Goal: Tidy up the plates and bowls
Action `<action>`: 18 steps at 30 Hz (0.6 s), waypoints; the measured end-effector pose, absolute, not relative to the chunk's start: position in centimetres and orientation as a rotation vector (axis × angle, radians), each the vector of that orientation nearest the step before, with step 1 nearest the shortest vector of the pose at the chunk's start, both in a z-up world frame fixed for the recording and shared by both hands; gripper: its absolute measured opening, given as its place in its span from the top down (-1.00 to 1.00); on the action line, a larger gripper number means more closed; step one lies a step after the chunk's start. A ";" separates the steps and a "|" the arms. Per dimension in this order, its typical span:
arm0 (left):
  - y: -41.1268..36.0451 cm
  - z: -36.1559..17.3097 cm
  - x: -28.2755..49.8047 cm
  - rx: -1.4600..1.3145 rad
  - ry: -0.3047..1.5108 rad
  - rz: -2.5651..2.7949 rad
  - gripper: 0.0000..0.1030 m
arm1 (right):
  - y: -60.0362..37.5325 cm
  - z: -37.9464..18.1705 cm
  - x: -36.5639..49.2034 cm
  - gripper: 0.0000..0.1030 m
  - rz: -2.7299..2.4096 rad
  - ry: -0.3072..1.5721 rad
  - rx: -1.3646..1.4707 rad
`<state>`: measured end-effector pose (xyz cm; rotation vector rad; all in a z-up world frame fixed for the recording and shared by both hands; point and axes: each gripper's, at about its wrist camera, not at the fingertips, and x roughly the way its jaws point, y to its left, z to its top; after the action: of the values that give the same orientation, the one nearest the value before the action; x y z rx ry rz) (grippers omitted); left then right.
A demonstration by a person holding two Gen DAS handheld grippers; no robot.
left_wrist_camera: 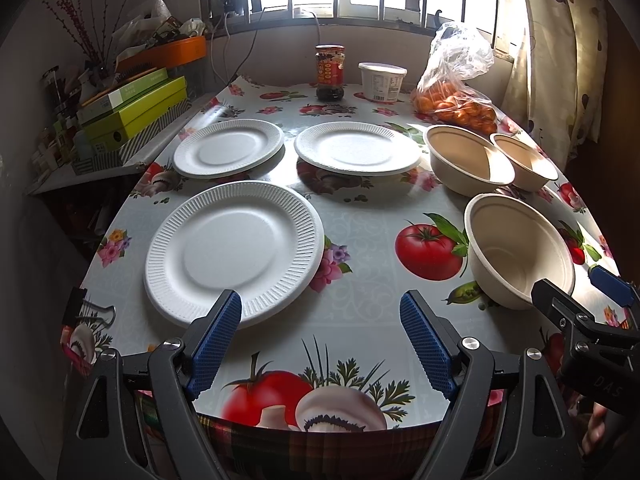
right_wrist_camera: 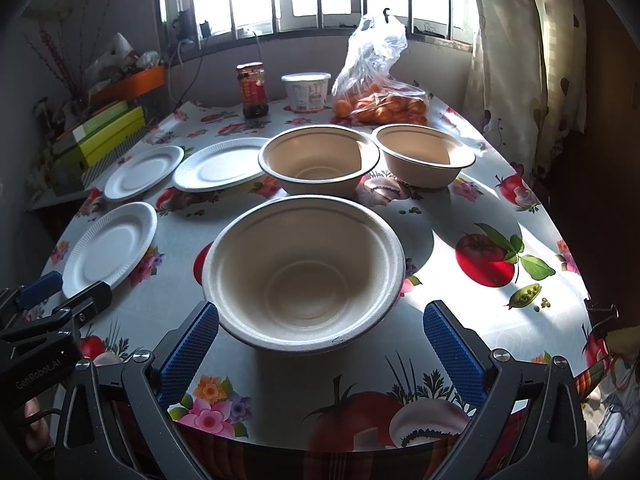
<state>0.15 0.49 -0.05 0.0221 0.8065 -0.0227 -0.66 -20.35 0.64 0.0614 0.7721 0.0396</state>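
Desk: your work surface [left_wrist_camera: 360, 232], covered in an oilcloth printed with tomatoes, mushrooms and flowers.
Left tool: your left tool [left_wrist_camera: 320, 340] hovers over the near edge of the desk, its blue-padded jaws spread apart with nothing between them; its left fingertip overlaps the rim of the near plate in the view.
Right tool: your right tool [right_wrist_camera: 320, 344] hangs over the near edge too, jaws wide apart and empty, flanking the near bowl without touching it.
Near plate: one white paper plate [left_wrist_camera: 234, 252] lies flat toward the near left edge.
Far plates: two more, the left plate [left_wrist_camera: 228, 148] and the middle plate [left_wrist_camera: 358, 148], lie side by side further back, slightly apart.
Near bowl: one beige bowl [right_wrist_camera: 304, 268] stands upright by the near right edge.
Far bowls: the large bowl [right_wrist_camera: 320, 158] and the small bowl [right_wrist_camera: 426, 156] stand upright behind it, rims just beside each other.
Far edge: a sauce jar [left_wrist_camera: 330, 72], a white tub [left_wrist_camera: 382, 82] and a bag of oranges [left_wrist_camera: 454, 96].
Left side: stacked green boxes [left_wrist_camera: 132, 116] beside the desk.
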 end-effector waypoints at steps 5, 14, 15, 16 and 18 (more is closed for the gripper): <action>0.5 0.0 0.1 0.021 0.806 -0.022 -0.59 | -20.3 0.7 -0.6 -1.00 0.039 0.773 0.062; 0.9 0.2 -0.1 0.017 0.801 -0.017 -0.59 | -20.4 0.6 -0.7 -1.00 0.040 0.772 0.059; 0.9 0.2 -0.1 0.017 0.800 -0.017 -0.59 | -20.3 0.7 -0.6 -1.00 0.040 0.772 0.060; 0.9 0.2 -0.1 0.018 0.799 -0.017 -0.59 | -20.3 0.7 -0.6 -1.00 0.039 0.772 0.060; 1.0 0.3 -0.1 0.019 0.797 -0.014 -0.59 | -20.3 0.7 -0.6 -1.00 0.040 0.772 0.059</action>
<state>-0.07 0.96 0.30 0.0186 0.7971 -0.0138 -0.62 -20.31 0.70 0.0594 0.7719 0.0397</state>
